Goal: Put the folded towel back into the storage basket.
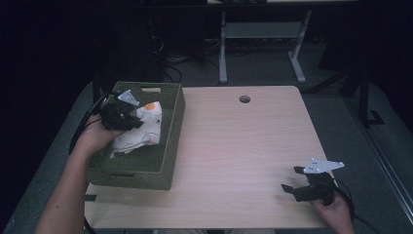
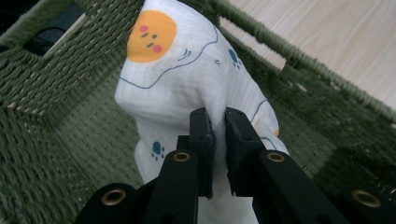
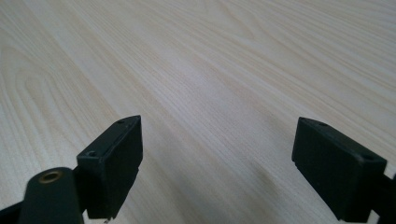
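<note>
Left gripper [image 2: 215,140] clamped on a fold of the white printed cloth [image 2: 187,79], holding it bunched inside the green woven basket [image 1: 168,165], likely so it clears the rim. Right gripper [image 1: 295,181] idle, jaws wide, over bare table [image 1: 234,146].

A light wooden table [image 1: 234,146] with a visible grain carries the scene. A round hole [image 1: 244,99] sits near its far edge, about midway along. A green woven basket [image 1: 168,146] stands directly on the table along its left edge, reaching from the far left corner toward the near edge.
</note>
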